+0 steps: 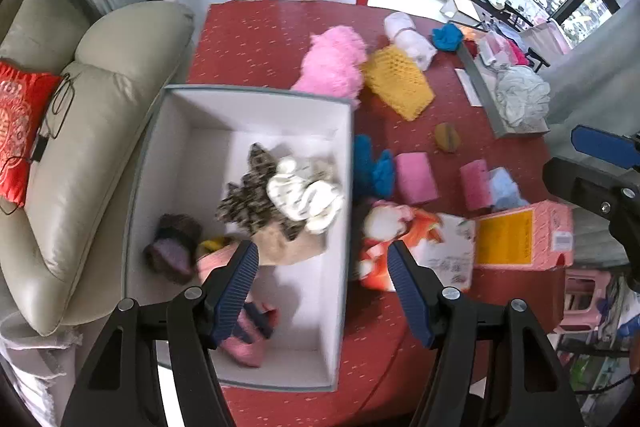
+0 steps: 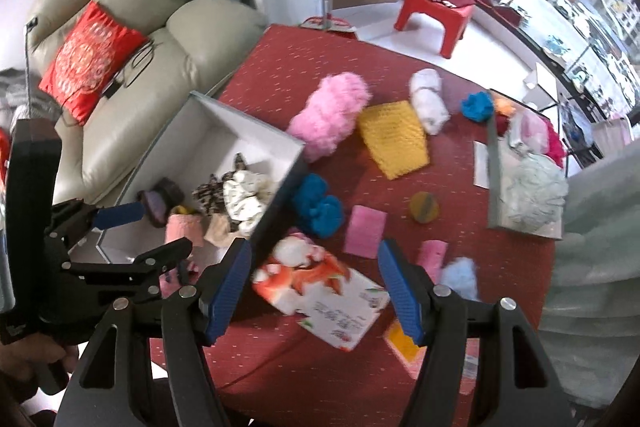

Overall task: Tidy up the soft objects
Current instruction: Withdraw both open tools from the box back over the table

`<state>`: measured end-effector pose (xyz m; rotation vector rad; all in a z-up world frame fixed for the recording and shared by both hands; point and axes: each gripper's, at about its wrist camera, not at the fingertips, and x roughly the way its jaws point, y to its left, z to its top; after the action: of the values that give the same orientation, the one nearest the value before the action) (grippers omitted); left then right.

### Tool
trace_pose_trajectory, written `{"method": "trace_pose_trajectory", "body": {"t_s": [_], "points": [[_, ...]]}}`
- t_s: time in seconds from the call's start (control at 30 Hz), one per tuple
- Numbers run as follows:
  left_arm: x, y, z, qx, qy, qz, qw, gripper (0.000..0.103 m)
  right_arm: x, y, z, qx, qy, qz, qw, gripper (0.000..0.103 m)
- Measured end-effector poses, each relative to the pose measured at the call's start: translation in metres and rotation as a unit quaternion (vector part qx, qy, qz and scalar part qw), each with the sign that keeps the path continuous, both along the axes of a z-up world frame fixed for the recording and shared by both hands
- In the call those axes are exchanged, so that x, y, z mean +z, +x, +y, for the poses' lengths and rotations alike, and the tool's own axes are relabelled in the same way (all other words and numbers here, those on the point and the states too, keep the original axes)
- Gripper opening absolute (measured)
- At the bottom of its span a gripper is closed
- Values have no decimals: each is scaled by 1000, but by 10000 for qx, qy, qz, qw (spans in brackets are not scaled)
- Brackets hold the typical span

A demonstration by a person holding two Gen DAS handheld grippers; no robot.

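A white box (image 1: 176, 155) on the red table holds several soft items: a leopard scrunchie (image 1: 250, 193), a white scrunchie (image 1: 306, 201), a pink knit piece (image 1: 248, 331). My left gripper (image 1: 322, 267) is open and empty above the box's near right wall. My right gripper (image 2: 314, 267) is open and empty above a tissue pack (image 2: 320, 291). Loose on the table lie a pink fluffy item (image 2: 328, 115), a yellow knit cloth (image 2: 394, 139), a blue fluffy item (image 2: 318, 205) and a pink sponge (image 2: 365, 231). The left gripper also shows in the right wrist view (image 2: 132, 231).
A beige sofa (image 1: 80, 147) with a red cushion (image 1: 18, 131) stands left of the table. A grey tray (image 2: 520, 183) with a pale mesh puff sits at the right. A pink carton (image 1: 524, 235) lies near the tissue pack. A red chair (image 2: 436, 11) stands behind.
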<state>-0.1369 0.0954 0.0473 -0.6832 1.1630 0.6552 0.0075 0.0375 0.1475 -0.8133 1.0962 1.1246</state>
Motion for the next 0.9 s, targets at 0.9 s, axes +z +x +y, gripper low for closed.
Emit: {"method": "trace_pose_trajectory", "body": {"t_s": [0.9], "points": [[18, 160, 27, 36, 664, 661, 9956, 68, 2, 175, 13, 98, 569, 625, 9964, 71]]}}
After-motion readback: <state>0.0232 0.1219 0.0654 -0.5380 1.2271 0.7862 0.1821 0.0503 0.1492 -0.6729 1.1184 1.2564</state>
